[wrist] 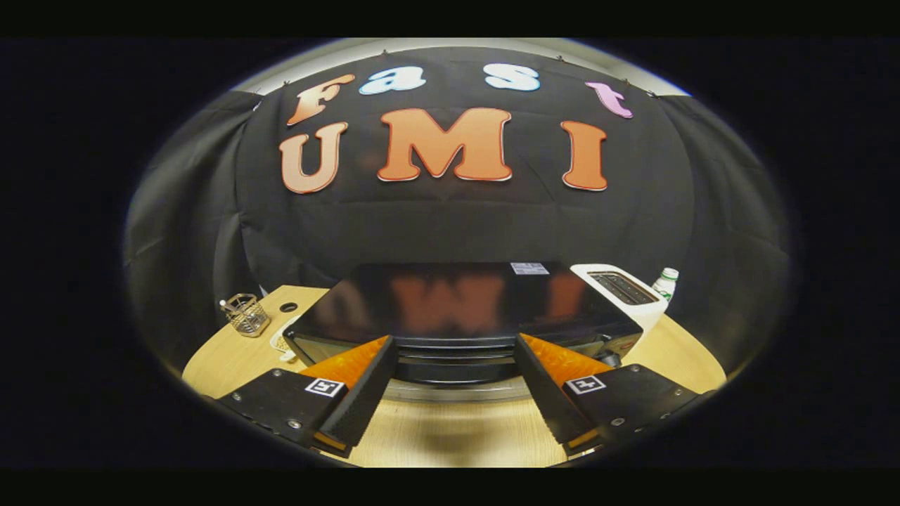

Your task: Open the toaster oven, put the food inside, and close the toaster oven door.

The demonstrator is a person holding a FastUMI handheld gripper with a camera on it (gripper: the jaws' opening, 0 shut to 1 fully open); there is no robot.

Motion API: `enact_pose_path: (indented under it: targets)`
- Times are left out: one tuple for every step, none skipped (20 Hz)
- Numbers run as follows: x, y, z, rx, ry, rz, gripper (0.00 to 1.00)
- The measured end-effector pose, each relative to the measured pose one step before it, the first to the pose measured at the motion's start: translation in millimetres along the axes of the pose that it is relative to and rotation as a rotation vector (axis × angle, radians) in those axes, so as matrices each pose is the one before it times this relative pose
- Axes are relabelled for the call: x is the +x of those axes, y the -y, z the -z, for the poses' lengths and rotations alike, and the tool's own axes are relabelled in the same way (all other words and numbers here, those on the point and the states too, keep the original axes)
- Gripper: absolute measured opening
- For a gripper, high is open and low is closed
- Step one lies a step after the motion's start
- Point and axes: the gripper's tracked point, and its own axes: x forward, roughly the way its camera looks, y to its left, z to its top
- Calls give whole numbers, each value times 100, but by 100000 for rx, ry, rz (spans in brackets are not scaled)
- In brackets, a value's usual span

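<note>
A black toaster oven (450, 302) with a glossy top stands on the wooden table (436, 432), directly ahead of me and seen from above its front. My gripper (455, 341) is open, its fingers spread wide on either side of the oven's upper front edge. Between the fingers (358, 393) show the dark front bars of the oven and a curved silver strip (457, 391) below them; I cannot tell whether that strip is the door handle. Nothing is held. A white plate edge (280, 343) with something pale on it peeks out at the oven's left corner.
A white slot toaster (622, 288) stands at the oven's right rear, with a green-capped bottle (666, 281) behind it. Left of the oven are a wire holder (246, 314) and a round hole (288, 307) in the tabletop. Black cloth closes off the back.
</note>
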Motion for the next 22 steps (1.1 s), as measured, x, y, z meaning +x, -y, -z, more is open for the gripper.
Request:
enact_pose_path:
  targets:
    - [-331, 53, 128, 7, -46, 123, 99]
    - [-312, 17, 112, -84, -66, 103, 99]
    - [-407, 7, 238, -215, -202, 265, 99]
    - [-276, 108, 379, 982, -960, 115, 99]
    - [-585, 130, 437, 2237, -293, 121, 98]
    - [-500, -45, 96, 541, 656, -9, 99]
    - [-513, -178, 390, -791, -284, 182, 98]
    - [-549, -51, 377, -229, -97, 68, 98]
    - [-427, 107, 607, 307, -673, 0, 98]
    - [-462, -7, 324, 268, -385, -21, 98]
    - [-583, -39, 534, -183, -580, -21, 98]
    - [-510, 2, 500, -46, -654, 6, 98]
    - [-457, 33, 524, 36, -761, 40, 98]
    - [-459, 51, 534, 4, -795, 17, 98]
    - [-467, -8, 644, -58, -718, -7, 98]
    - [-384, 34, 745, -73, -884, -25, 98]
    - [-482, 42, 625, -175, -896, -32, 98]
    - [-287, 35, 617, 70, -911, -13, 98]
    - [-281, 17, 673, -33, -775, -22, 98]
    - [-247, 30, 571, -179, -689, -36, 98]
    - [-340, -11, 556, -6, -899, 17, 98]
    - [-173, 26, 488, -160, -747, -40, 98]
